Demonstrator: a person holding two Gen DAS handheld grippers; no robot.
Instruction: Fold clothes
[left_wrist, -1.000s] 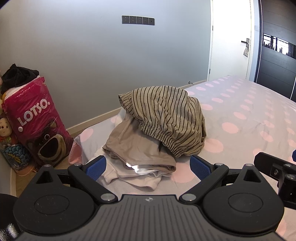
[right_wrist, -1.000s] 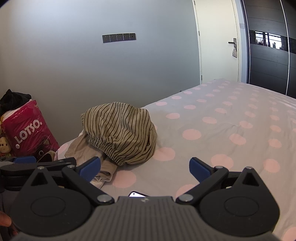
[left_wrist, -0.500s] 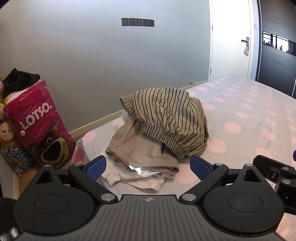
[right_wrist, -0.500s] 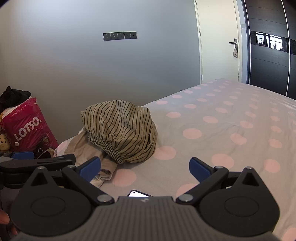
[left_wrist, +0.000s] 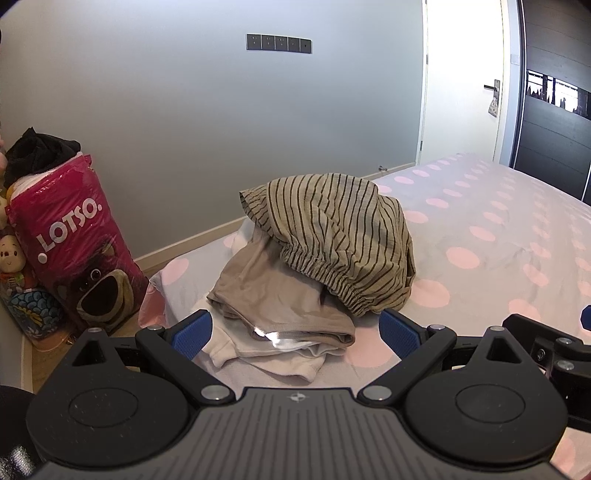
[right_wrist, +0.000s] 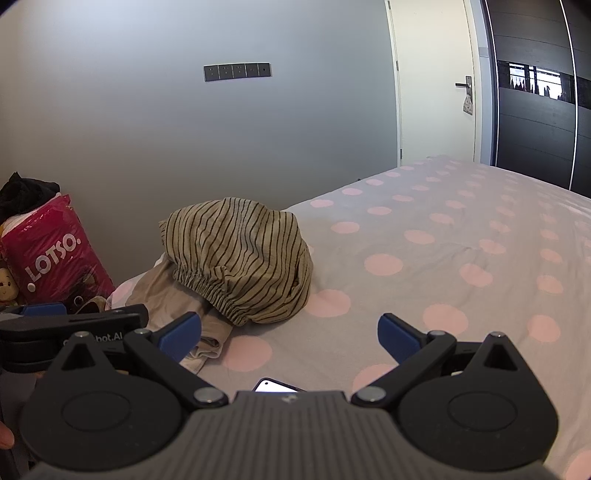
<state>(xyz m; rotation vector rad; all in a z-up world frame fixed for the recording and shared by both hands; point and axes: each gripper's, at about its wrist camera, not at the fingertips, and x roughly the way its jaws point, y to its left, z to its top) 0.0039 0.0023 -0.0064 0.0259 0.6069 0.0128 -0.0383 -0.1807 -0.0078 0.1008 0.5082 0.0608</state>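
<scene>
A crumpled olive-and-black striped garment with a gathered elastic hem (left_wrist: 332, 236) tops beige folded clothes (left_wrist: 273, 295) at the polka-dot bed's (right_wrist: 443, 258) corner; left gripper (left_wrist: 295, 328) and right gripper (right_wrist: 290, 332) both gape, empty

Crinkled striped cloth garment (left_wrist: 332, 236) on smooth beige cloth (left_wrist: 273, 291); matt bedsheet (left_wrist: 498, 236); glossy plastic bag (left_wrist: 74, 240).

We are looking at wide bare room on the grey bedsheet with pink dots (right_wrist: 443, 236) to the right — nothing is blocking a gripper there. To the left, the rumpled heap of striped and beige clothes (left_wrist: 325, 258) is standing in the way, and a white-screened phone (right_wrist: 275, 386) is lying just before the right gripper.
</scene>
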